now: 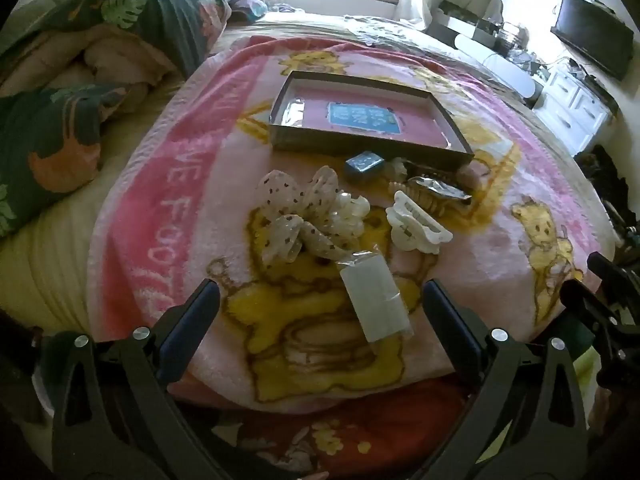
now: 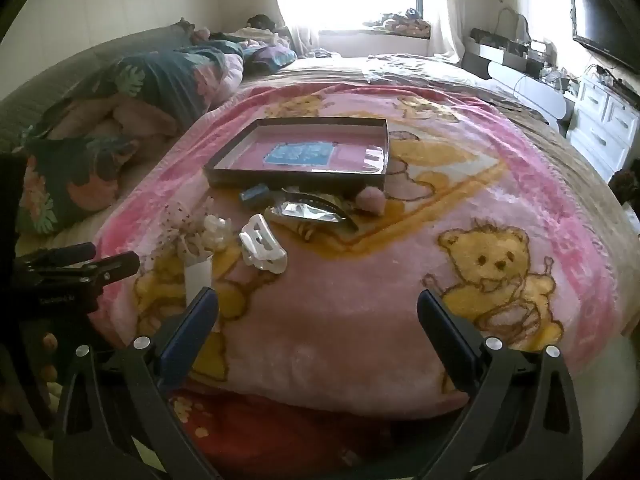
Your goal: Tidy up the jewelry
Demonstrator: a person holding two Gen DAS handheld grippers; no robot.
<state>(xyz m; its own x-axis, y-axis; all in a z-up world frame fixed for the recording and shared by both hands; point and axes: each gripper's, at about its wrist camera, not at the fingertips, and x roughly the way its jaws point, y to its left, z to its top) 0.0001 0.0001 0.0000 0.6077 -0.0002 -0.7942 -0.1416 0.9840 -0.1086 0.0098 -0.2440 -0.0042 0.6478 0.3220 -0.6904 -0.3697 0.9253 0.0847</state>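
A shallow dark box (image 1: 448, 118) (image 2: 294, 178) with a pink floor lies open on the pink bear blanket. In front of it lie a small blue box (image 1: 363, 165) (image 2: 253, 195), a white hair claw (image 1: 418, 224) (image 2: 262, 248), a spotted cream bow with a pearly clip (image 1: 308, 210) (image 2: 200, 232), a brown claw and foil packet (image 1: 436, 192) (image 2: 308, 212), a pink pompom (image 2: 371, 201) and a white packet in clear wrap (image 1: 376, 298) (image 2: 198, 276). My left gripper (image 1: 320, 304) is open, with the white packet between its fingers. My right gripper (image 2: 318, 312) is open and empty over bare blanket.
The blanket (image 2: 360, 280) covers a bed. A leaf-print quilt and pillows (image 1: 80, 80) (image 2: 120, 92) lie at the left. White drawers, a TV and clutter (image 1: 576, 80) (image 2: 600, 100) stand at the right. The left gripper's body (image 2: 72, 272) shows at the right wrist view's left edge.
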